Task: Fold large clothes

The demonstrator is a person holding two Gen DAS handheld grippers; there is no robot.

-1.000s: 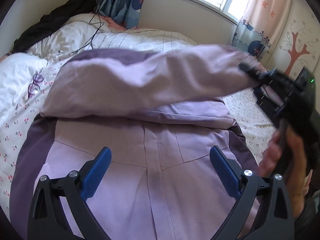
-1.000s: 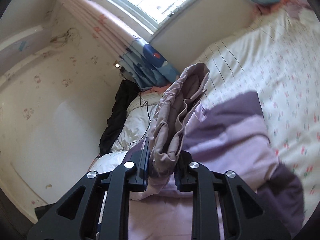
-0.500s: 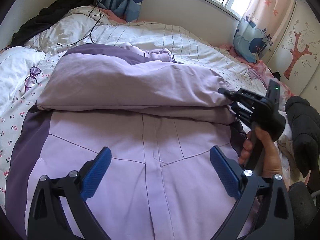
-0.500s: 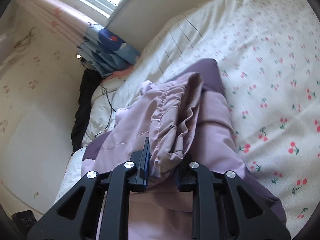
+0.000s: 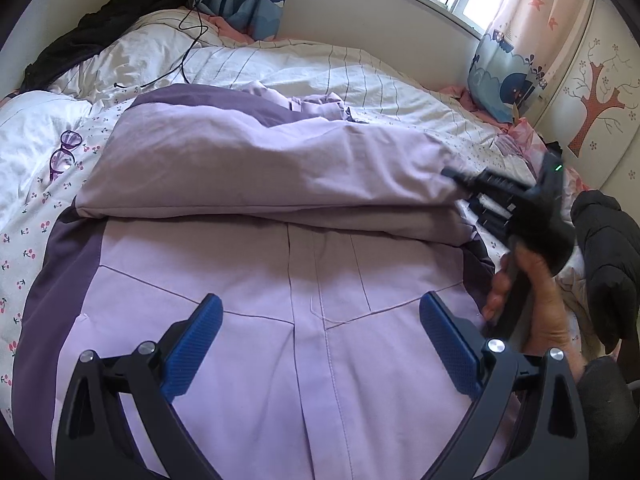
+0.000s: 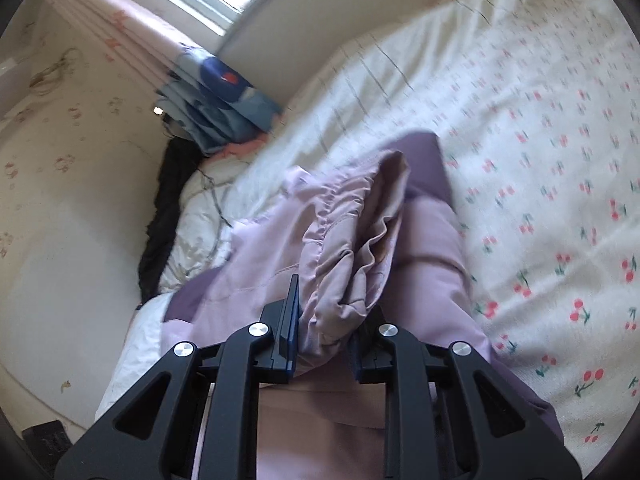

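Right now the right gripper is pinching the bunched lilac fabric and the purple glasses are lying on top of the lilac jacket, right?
Not quite. The purple glasses lie on the white cherry-print bedsheet, beside the lilac jacket, as the left wrist view shows. The right gripper does pinch the bunched fabric.

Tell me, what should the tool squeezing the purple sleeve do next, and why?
Probably let go. The right tool pinches the bunched cuff, and the sleeve already lies folded across the lilac jacket on the bed. The left tool hangs open above it.
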